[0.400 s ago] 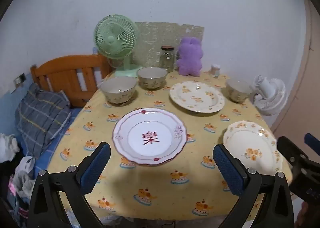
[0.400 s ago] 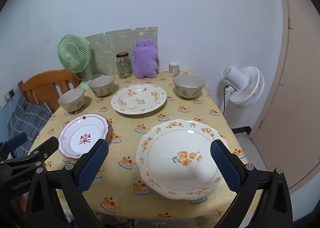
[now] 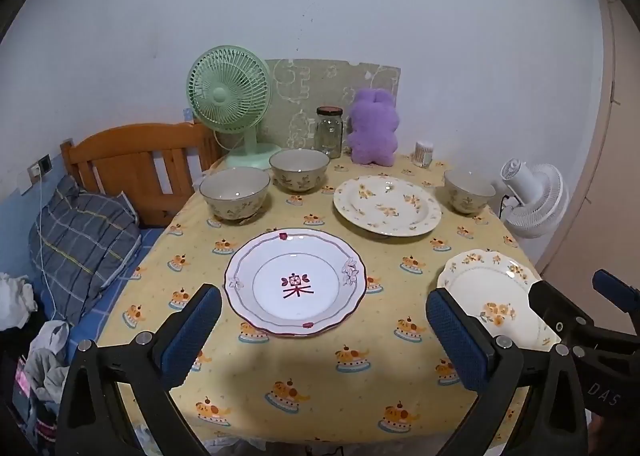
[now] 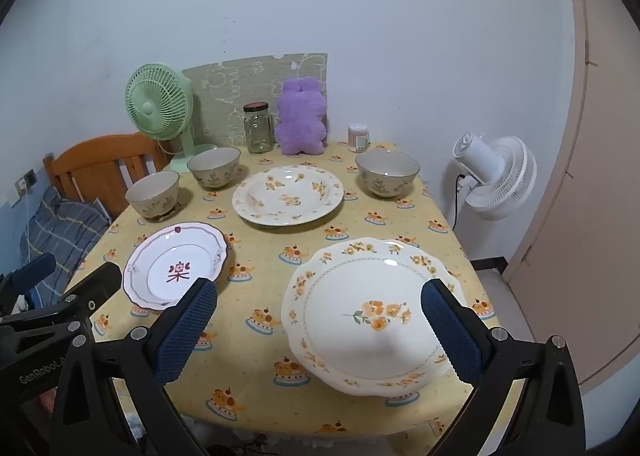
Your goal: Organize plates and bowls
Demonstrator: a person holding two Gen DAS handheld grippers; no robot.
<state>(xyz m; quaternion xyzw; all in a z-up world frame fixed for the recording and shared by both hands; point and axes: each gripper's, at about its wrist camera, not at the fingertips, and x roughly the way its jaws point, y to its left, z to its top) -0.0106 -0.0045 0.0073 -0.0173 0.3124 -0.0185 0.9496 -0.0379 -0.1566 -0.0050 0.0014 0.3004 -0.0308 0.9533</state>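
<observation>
Three plates lie on a yellow-clothed table [image 3: 304,384]: a white plate with a red character [image 3: 295,282] [image 4: 176,264], a floral plate at the back [image 3: 387,205] [image 4: 288,194], and a scalloped floral plate [image 4: 372,312] [image 3: 494,296] near the front right. Three floral bowls stand behind: two at the back left [image 3: 235,193] [image 3: 299,169] and one at the back right [image 3: 469,190] [image 4: 387,172]. My left gripper [image 3: 322,330] hovers open in front of the red-character plate. My right gripper [image 4: 318,320] is open above the scalloped plate's near edge. Both hold nothing.
A green fan [image 3: 230,96], glass jar [image 3: 329,132], purple plush toy [image 3: 373,132] and small container [image 3: 424,153] line the wall. A white fan [image 4: 496,176] stands right of the table. A wooden bed frame [image 3: 132,160] and pillow [image 3: 80,232] are at the left.
Both grippers have stayed nearly still. The dishes have not moved.
</observation>
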